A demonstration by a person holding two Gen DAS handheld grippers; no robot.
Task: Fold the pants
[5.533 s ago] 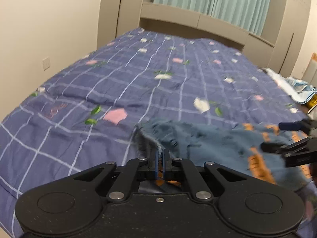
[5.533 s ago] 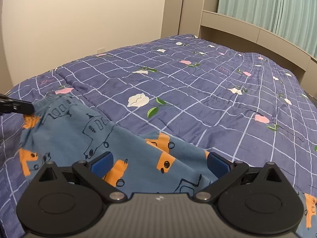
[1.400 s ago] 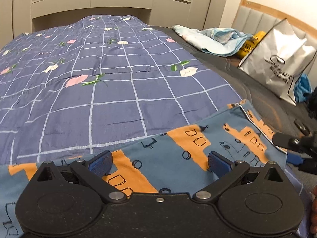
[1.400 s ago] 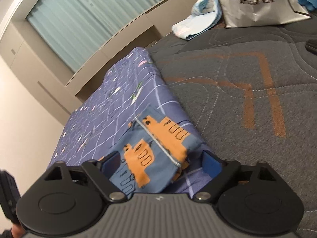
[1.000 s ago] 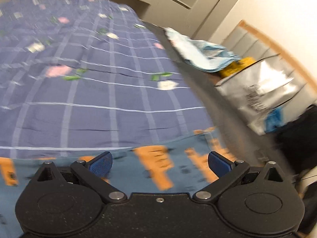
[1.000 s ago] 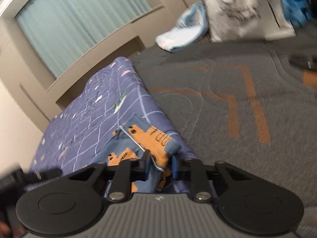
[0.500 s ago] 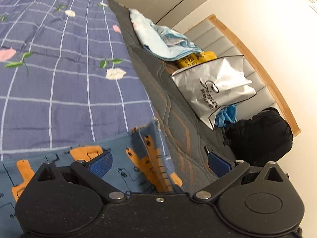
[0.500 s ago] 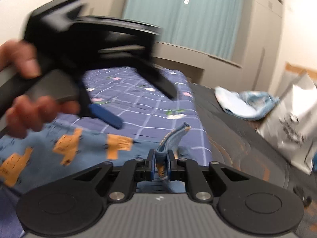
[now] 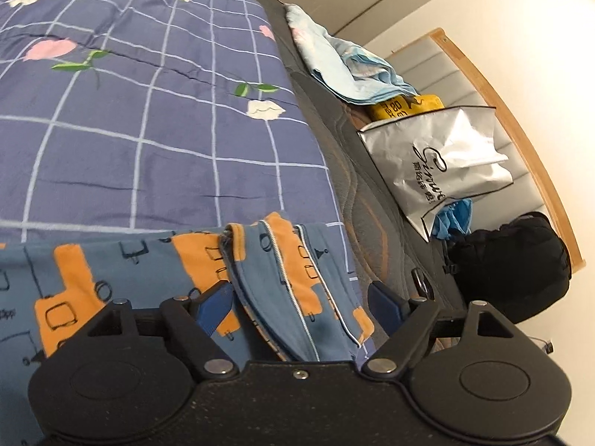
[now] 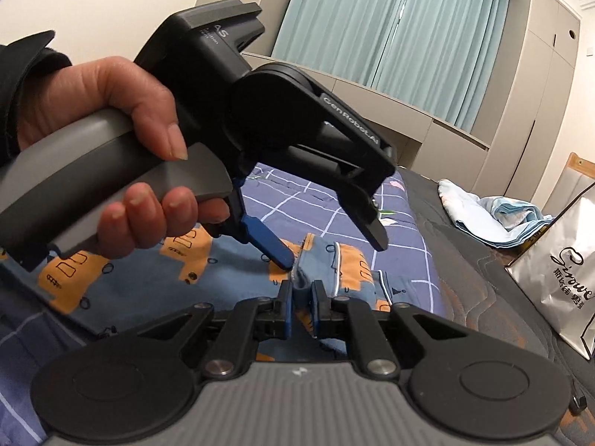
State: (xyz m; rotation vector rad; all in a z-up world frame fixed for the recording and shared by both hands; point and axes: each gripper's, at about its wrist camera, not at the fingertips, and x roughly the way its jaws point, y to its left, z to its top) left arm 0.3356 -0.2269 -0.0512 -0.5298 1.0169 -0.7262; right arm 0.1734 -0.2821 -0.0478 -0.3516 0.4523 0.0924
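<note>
We log: pants (image 9: 156, 278) on the bed (image 9: 148, 130); our right claw (image 10: 300, 306) clenched on their raised hem fold; our left claw (image 9: 297, 306) released, jaws just closing, straddling that fold.

Left gripper (image 10: 331, 251): black body with round pivot housings, grey curved handle, blue pads on black fingers (image 10: 266, 239), white lettering along one arm. Right gripper (image 10: 300, 310): black linkage arms, silver screws, ribbed grey base, blue pads. The hand (image 10: 122, 141) on the handle emerges from a dark sleeve (image 10: 26, 59).
</note>
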